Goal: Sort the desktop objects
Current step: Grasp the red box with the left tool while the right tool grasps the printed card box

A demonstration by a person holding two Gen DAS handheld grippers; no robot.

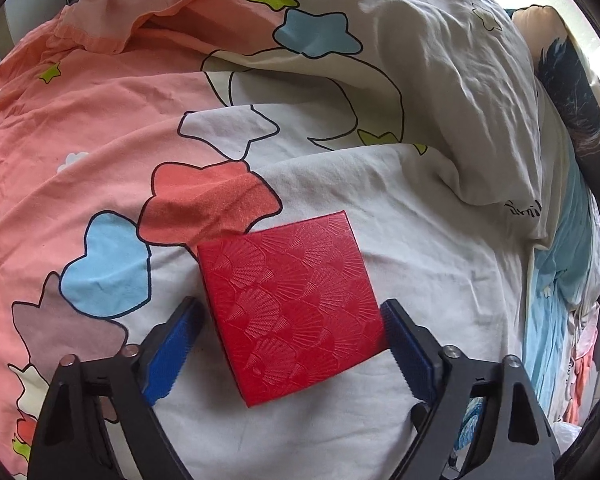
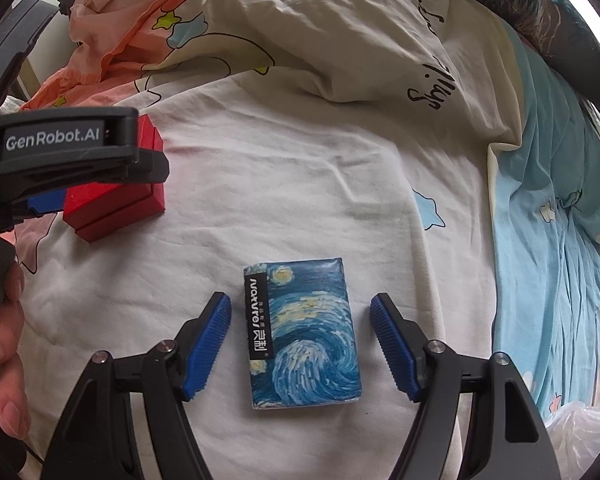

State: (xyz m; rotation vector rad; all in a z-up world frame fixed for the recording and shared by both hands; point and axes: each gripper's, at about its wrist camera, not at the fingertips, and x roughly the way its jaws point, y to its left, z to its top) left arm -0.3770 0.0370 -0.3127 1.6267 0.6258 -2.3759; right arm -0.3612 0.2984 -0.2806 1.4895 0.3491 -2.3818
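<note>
Left gripper [image 1: 290, 320]: jaws spread, straddling a red box [image 1: 290, 308] with embossed fan pattern; the right pad touches the box's edge, the left pad stands just clear. Box lies flat on a star-printed quilt [image 1: 100, 128].

Right gripper [image 2: 300, 322]: jaws spread, blue pads either side of a blue swirl-printed packet [image 2: 304, 336], neither touching. Packet lies flat on the quilt, between the fingers. A hand [image 2: 4, 344] shows at far left.
</note>
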